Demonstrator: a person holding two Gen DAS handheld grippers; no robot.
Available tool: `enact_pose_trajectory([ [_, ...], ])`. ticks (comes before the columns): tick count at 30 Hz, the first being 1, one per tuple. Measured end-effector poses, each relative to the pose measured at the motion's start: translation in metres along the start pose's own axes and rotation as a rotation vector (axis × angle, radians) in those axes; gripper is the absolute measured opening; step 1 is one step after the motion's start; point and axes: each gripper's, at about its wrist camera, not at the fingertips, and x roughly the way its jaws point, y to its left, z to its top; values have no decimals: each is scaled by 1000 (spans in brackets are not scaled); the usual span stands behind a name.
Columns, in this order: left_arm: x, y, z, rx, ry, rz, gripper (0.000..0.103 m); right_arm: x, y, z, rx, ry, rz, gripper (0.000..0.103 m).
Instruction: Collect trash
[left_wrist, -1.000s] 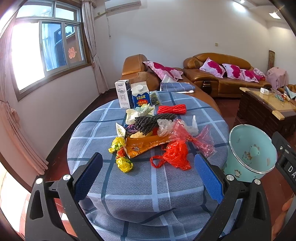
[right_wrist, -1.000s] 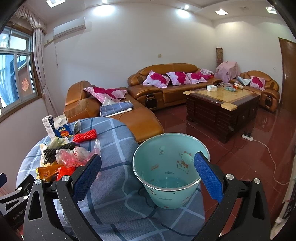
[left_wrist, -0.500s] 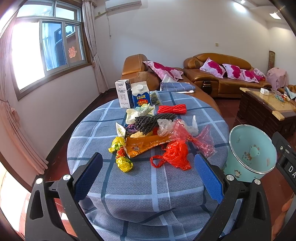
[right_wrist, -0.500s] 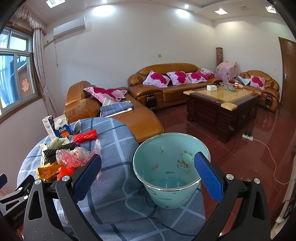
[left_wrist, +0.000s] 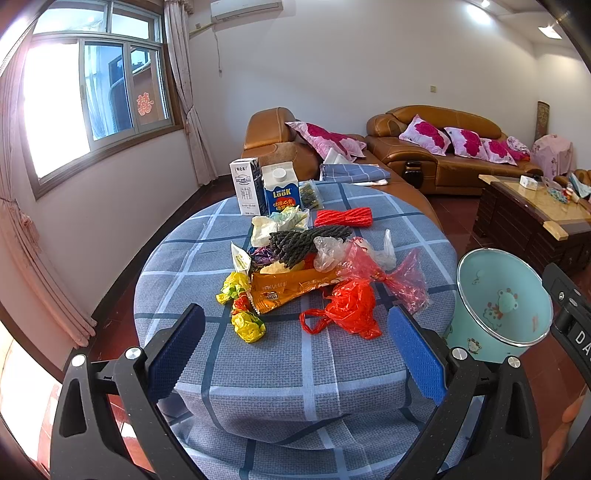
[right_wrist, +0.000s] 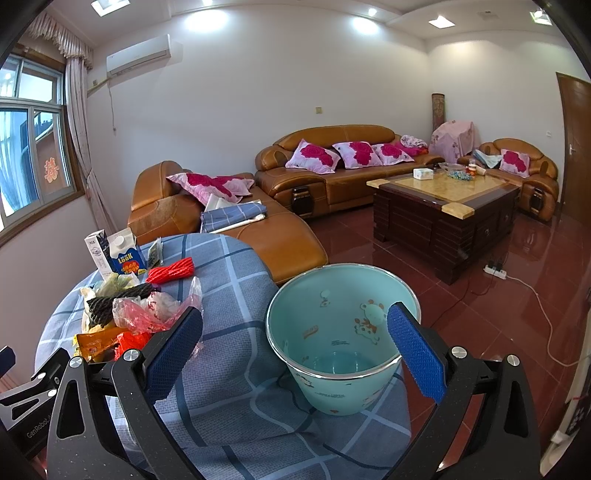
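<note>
A pile of trash lies on the round table with the blue checked cloth (left_wrist: 317, 373): a red plastic bag (left_wrist: 351, 310), an orange snack wrapper (left_wrist: 291, 286), yellow wrappers (left_wrist: 247, 325), a black foam net (left_wrist: 306, 240), a red foam net (left_wrist: 343, 217) and clear bags (left_wrist: 332, 249). My left gripper (left_wrist: 295, 350) is open and empty, just short of the pile. A mint-green bin (right_wrist: 341, 336) stands at the table's right edge, empty; it also shows in the left wrist view (left_wrist: 498, 302). My right gripper (right_wrist: 295, 349) is open and empty, in front of the bin.
Two milk cartons (left_wrist: 264, 186) stand at the table's far side. A brown leather sofa (right_wrist: 347, 173) and armchair (left_wrist: 280, 147) stand behind. A dark wooden coffee table (right_wrist: 443, 206) is to the right. A cable and power strip (right_wrist: 496, 271) lie on the red floor.
</note>
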Motion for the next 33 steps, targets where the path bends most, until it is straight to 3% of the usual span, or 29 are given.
enact_pose_trajectory([
  [33,2,0,-3,1,8,-4,97,3,7,-5,0,11,8,98],
])
